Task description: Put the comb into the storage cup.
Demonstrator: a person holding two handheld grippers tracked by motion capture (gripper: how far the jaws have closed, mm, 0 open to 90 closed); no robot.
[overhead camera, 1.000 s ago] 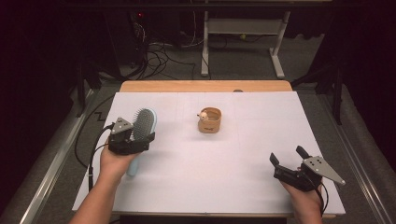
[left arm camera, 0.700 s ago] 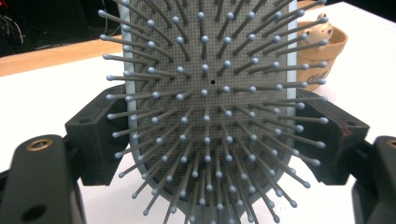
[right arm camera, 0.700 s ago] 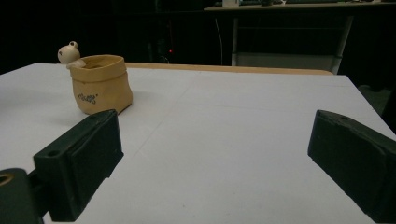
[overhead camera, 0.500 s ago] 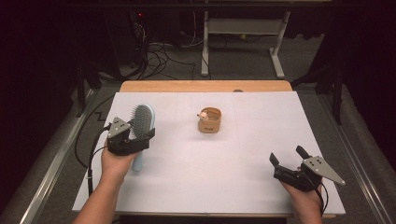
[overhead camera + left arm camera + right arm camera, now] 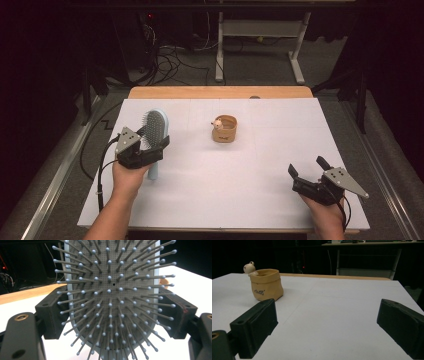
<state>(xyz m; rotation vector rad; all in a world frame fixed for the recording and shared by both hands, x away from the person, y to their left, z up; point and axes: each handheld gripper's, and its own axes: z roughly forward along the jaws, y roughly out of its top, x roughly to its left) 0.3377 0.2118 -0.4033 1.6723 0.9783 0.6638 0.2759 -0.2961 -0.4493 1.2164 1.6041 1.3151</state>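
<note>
Left gripper at table's 9 o'clock side, fingers pinching paddle hairbrush across its head; brush lifted off table, bristles facing gripper camera, pale blue handle hanging down beside hand. Right gripper at 4 o'clock corner, fingers spread wide, nothing between them. Small tan pot with figurine on rim stands just past table centre toward 12 o'clock, apart from both grippers.
</note>
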